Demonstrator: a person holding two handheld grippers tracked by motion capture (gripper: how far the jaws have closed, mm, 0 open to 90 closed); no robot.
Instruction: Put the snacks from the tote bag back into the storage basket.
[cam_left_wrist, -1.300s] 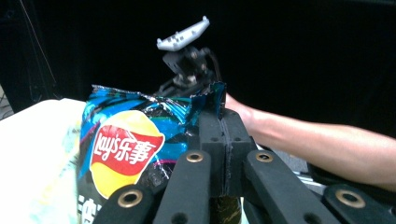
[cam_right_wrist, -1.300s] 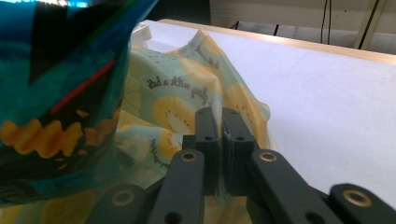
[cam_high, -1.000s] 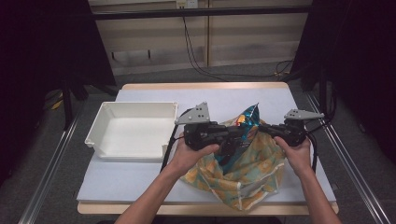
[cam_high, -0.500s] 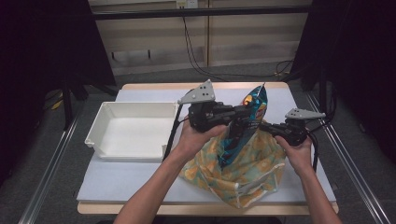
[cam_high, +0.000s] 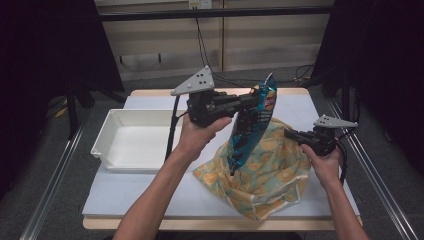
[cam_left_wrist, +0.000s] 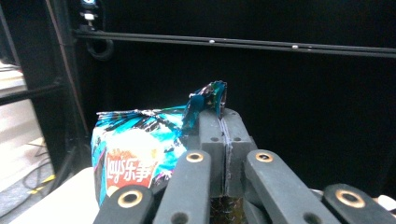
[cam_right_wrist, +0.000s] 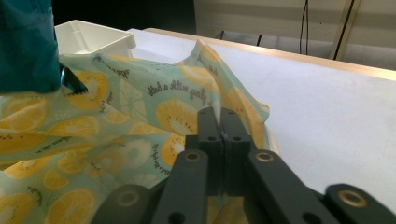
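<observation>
A blue crisp packet hangs upright, its lower end still inside the mouth of a cloth bag printed with yellow lemons. My left gripper is shut on the packet's crimped top edge, held well above the table. In the left gripper view the packet hangs to the left of the closed jaws of that gripper. My right gripper is shut on the cloth bag's rim at its right side. In the right gripper view its jaws pinch a fold of the lemon fabric, and the packet shows at far left.
A white tray with nothing in it stands on the left of the white-topped table. In the right gripper view the tray's corner lies beyond the cloth bag. Metal rails run along both sides of the table.
My left gripper has risen with the crisp packet, drawing it up out of the cloth bag. The right gripper has stayed in place on the bag's rim.
</observation>
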